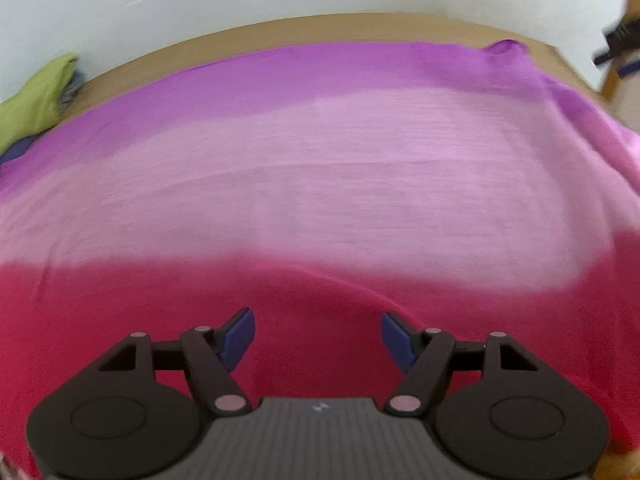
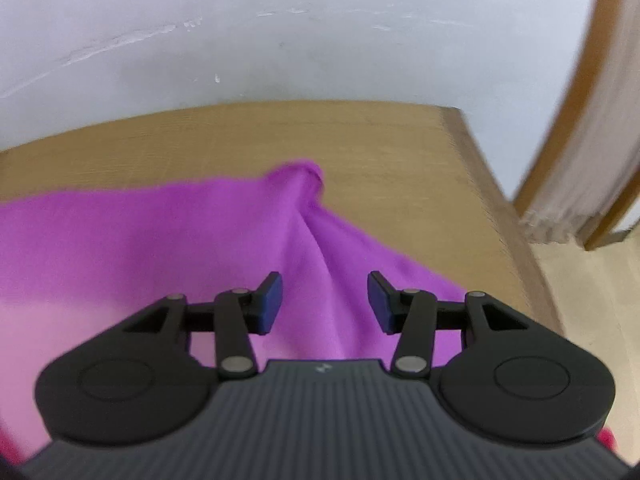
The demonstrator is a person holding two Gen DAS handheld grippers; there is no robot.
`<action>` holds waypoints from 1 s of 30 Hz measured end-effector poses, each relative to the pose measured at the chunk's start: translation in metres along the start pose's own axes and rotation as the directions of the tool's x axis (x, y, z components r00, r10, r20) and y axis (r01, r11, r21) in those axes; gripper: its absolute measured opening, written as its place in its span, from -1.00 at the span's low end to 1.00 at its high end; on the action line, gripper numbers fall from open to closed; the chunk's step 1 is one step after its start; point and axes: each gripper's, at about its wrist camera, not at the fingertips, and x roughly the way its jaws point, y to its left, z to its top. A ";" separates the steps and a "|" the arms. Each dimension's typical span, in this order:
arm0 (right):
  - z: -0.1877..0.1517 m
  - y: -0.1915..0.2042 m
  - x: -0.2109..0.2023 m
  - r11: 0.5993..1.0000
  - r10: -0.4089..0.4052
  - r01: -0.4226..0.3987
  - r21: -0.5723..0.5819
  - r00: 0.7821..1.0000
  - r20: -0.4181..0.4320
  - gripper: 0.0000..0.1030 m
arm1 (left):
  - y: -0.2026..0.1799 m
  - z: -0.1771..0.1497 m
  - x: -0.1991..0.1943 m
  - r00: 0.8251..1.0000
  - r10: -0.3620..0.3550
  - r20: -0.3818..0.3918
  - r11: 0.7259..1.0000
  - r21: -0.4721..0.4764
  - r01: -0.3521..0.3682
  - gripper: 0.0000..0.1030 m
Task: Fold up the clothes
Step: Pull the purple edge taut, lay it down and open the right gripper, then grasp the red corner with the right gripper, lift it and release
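A large cloth (image 1: 320, 184) in bands of purple, pale pink and red lies spread over the wooden table (image 1: 224, 42). My left gripper (image 1: 318, 334) hovers over the red band, its blue pads wide apart with nothing between them. In the right wrist view the cloth's purple corner (image 2: 298, 178) is bunched into a raised ridge on the table (image 2: 400, 168). My right gripper (image 2: 325, 300) stands above that ridge, open, its pads clear of the fabric.
A green garment (image 1: 36, 96) lies heaped at the table's far left by the white wall. The table's right edge (image 2: 500, 208) drops to a pale floor, where a wooden frame (image 2: 580, 128) with a hanging fabric stands.
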 end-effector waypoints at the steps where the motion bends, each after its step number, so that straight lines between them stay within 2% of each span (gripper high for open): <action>1: -0.021 -0.010 -0.019 1.000 -0.019 0.019 0.001 1.000 0.001 -0.04 | -0.002 -0.003 -0.001 1.000 -0.020 0.007 1.000 0.015 0.020 0.50; 4: -0.082 -0.033 -0.065 0.997 -0.081 0.081 0.008 0.997 -0.003 -0.04 | -0.013 -0.012 -0.004 0.997 -0.076 0.018 0.995 0.068 0.075 0.54; 6: -0.127 -0.049 -0.100 0.987 -0.155 0.155 0.030 0.988 -0.020 -0.04 | -0.022 -0.017 -0.004 0.994 -0.106 0.012 0.990 0.096 0.104 0.54; 8: -0.176 -0.069 -0.132 0.971 -0.211 0.216 0.104 0.976 -0.057 -0.04 | -0.031 -0.021 -0.007 0.991 -0.132 0.001 0.984 0.120 0.131 0.54; 9: -0.195 -0.078 -0.143 0.964 -0.210 0.219 0.150 0.975 -0.072 -0.04 | -0.035 -0.022 -0.009 0.990 -0.144 -0.006 0.981 0.132 0.143 0.54; 12: -0.246 -0.106 -0.164 0.933 -0.207 0.227 0.279 0.973 -0.099 -0.04 | -0.054 -0.024 -0.021 0.986 -0.168 -0.005 0.969 0.181 0.166 0.55; 15: -0.277 -0.131 -0.157 0.873 -0.272 0.308 0.377 0.951 -0.146 -0.04 | -0.074 -0.023 -0.028 0.984 -0.180 -0.003 0.957 0.232 0.176 0.56; 19: -0.291 -0.163 -0.139 0.800 -0.268 0.304 0.517 0.952 -0.146 -0.04 | -0.101 -0.013 -0.032 0.985 -0.173 0.001 0.953 0.254 0.167 0.56; 21: -0.287 -0.179 -0.126 0.780 -0.311 0.345 0.522 0.938 -0.155 -0.04 | -0.113 -0.008 -0.033 0.985 -0.170 0.003 0.952 0.257 0.164 0.56; 23: -0.278 -0.192 -0.114 0.780 -0.368 0.389 0.491 0.919 -0.143 -0.04 | -0.124 -0.005 -0.036 0.987 -0.158 0.006 0.952 0.265 0.151 0.56; 26: -0.267 -0.201 -0.086 0.801 -0.368 0.394 0.450 0.918 -0.149 -0.04 | -0.134 0.000 -0.037 0.992 -0.129 0.002 0.958 0.257 0.124 0.56; 30: -0.265 -0.210 -0.057 0.787 -0.379 0.401 0.470 0.914 -0.145 0.00 | -0.137 0.004 -0.032 0.997 -0.080 -0.017 0.972 0.221 0.081 0.56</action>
